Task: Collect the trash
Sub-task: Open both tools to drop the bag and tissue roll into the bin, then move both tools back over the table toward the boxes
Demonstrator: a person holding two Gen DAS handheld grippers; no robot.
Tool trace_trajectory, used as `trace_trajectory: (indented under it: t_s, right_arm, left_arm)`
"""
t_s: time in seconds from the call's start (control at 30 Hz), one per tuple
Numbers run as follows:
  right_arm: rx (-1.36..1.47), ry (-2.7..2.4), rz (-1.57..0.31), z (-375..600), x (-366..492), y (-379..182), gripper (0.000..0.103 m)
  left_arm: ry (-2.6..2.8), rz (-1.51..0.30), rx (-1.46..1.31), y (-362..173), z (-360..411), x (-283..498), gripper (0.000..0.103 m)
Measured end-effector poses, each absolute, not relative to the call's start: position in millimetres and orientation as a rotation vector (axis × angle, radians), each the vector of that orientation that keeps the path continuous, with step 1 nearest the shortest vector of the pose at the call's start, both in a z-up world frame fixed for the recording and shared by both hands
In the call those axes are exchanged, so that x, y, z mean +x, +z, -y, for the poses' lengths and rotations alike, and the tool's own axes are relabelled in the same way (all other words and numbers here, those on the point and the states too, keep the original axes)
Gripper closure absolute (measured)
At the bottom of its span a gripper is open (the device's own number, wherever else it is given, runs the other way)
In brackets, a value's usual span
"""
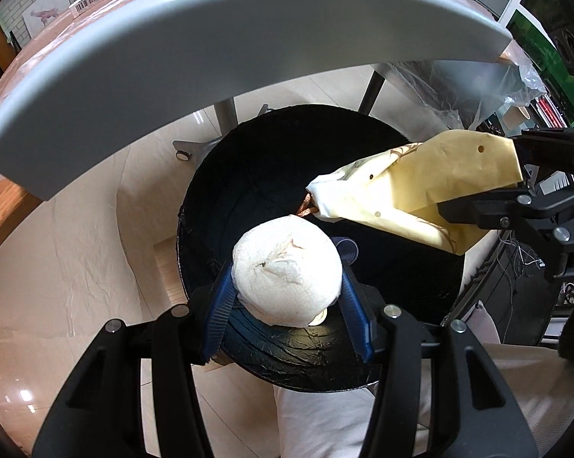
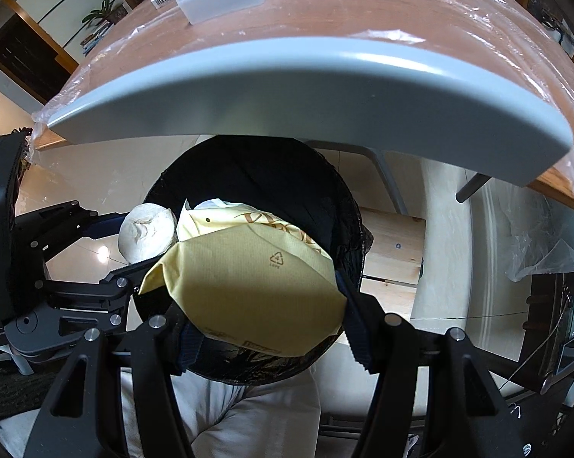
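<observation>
- The left tool [image 1: 287, 297] clamps a crumpled white paper wad [image 1: 287, 271] over the black-lined bin [image 1: 249, 160].
- The right tool [image 2: 264, 328] grips a yellow paper bag [image 2: 249, 286] above the same bin, just beside the wad.
- The bin stands on the floor beneath the grey-edged surface [image 1: 210, 30].

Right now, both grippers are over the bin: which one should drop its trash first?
Left. The left gripper holds the white paper wad directly over the black bin. The right gripper's yellow wrapper overhangs the bin's near rim, so it looks likelier to catch.
</observation>
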State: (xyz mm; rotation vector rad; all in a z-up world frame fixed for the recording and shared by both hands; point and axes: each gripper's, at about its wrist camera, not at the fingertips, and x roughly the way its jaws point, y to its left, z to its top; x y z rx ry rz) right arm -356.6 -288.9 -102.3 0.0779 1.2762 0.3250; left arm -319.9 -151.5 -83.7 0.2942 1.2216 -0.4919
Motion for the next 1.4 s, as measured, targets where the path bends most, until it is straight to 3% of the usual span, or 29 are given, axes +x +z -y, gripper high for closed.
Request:
trace_trajectory:
  t_s: [0.9,0.97,1.03,1.1,1.4]
  right_arm:
    - [0.007,0.292,-1.312,270,-346,-123,0.043]
    - [0.010,0.293,-1.314,270,-345,-122,0.041]
    - [0.019,0.291,-1.309,271,-345,-121,0.040]
    - [0.035,0.287,-1.303,276,-345,-120,0.030]
    - [0.147,0.246,-1.256,311,-358,-99,0.024]
  left_arm:
    - [-0.483,-1.266,0.358,-111,160,-309,0.049]
    - [-0.496,-1.264,0.348,-109,161,-309,0.044]
    - [-0.504,-1.247,0.324,-105,159,-309,0.024]
    - [-0.501,-1.244,0.298,-103,156,-309,0.014]
    - [-0.481,-1.233,0.287,-86,145,-319,0.012]
